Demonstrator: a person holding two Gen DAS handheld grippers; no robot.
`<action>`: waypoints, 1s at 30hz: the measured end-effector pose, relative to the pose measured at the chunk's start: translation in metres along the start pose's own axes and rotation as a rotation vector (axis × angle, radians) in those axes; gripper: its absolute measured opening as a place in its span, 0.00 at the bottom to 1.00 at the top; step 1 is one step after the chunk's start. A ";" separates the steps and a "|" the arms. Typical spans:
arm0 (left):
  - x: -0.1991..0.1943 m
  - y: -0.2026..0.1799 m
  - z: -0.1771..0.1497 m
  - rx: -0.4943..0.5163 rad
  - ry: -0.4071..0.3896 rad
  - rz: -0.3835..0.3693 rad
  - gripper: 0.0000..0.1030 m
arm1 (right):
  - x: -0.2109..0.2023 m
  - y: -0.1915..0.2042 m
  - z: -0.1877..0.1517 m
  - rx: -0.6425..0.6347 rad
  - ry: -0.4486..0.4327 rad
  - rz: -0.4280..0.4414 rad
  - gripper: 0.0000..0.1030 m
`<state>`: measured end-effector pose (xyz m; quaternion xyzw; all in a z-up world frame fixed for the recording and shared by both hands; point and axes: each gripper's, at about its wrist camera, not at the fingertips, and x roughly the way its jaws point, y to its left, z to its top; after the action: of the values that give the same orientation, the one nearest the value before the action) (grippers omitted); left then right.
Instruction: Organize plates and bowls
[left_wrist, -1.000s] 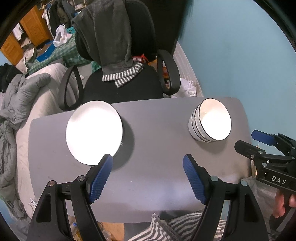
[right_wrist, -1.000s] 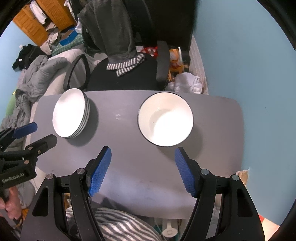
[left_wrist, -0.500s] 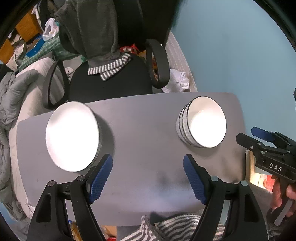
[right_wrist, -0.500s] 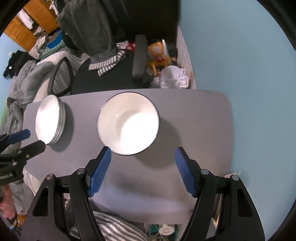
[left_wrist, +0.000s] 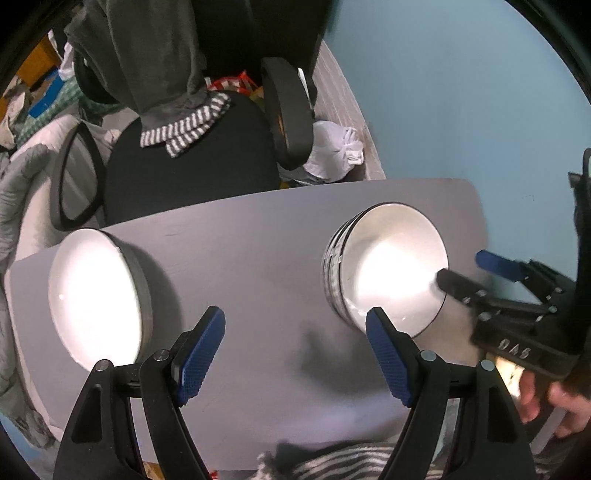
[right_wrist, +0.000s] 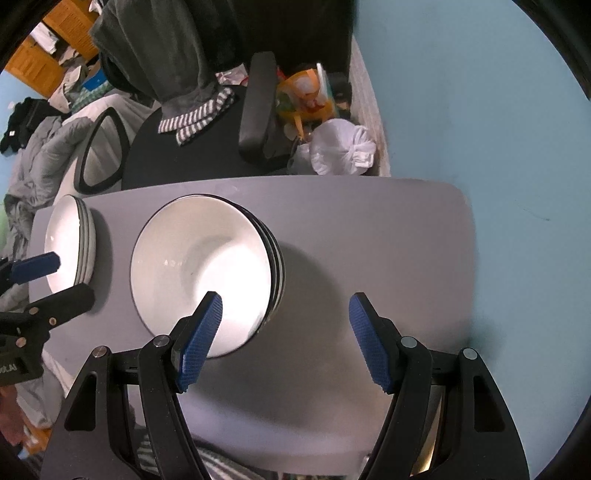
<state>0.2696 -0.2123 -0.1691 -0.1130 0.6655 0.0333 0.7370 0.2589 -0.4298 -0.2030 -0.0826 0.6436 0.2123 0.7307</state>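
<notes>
A stack of white plates (left_wrist: 92, 295) sits at the left of the grey table (left_wrist: 258, 236); it also shows in the right wrist view (right_wrist: 68, 243). A stack of white bowls with dark striped sides (left_wrist: 388, 266) sits right of it, also in the right wrist view (right_wrist: 207, 266). My left gripper (left_wrist: 295, 350) is open and empty above the table between the two stacks. My right gripper (right_wrist: 284, 336) is open and empty, its left finger over the near rim of the bowls. It shows in the left wrist view (left_wrist: 476, 273) at the bowls' right rim.
A black office chair (left_wrist: 192, 155) draped with grey and striped clothes stands behind the table. A blue wall (right_wrist: 480, 92) is at the right. White bags (right_wrist: 340, 151) and clutter lie on the floor behind the table. Bedding (right_wrist: 44, 147) lies at the left.
Both grippers have moved closer to the table. The right gripper has shifted right and reached the bowls' rim. Both stay open; the stacks have not moved.
</notes>
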 end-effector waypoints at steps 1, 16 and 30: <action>0.004 -0.001 0.003 -0.008 0.005 -0.008 0.78 | 0.003 -0.001 0.001 0.001 0.006 0.004 0.68; 0.052 -0.013 0.027 -0.066 0.082 0.006 0.78 | 0.043 -0.010 0.019 0.013 0.081 0.057 0.69; 0.075 -0.017 0.030 -0.080 0.122 0.018 0.78 | 0.063 -0.025 0.023 0.111 0.116 0.111 0.69</action>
<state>0.3111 -0.2304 -0.2380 -0.1381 0.7084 0.0596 0.6896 0.2950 -0.4304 -0.2651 -0.0185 0.6991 0.2113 0.6828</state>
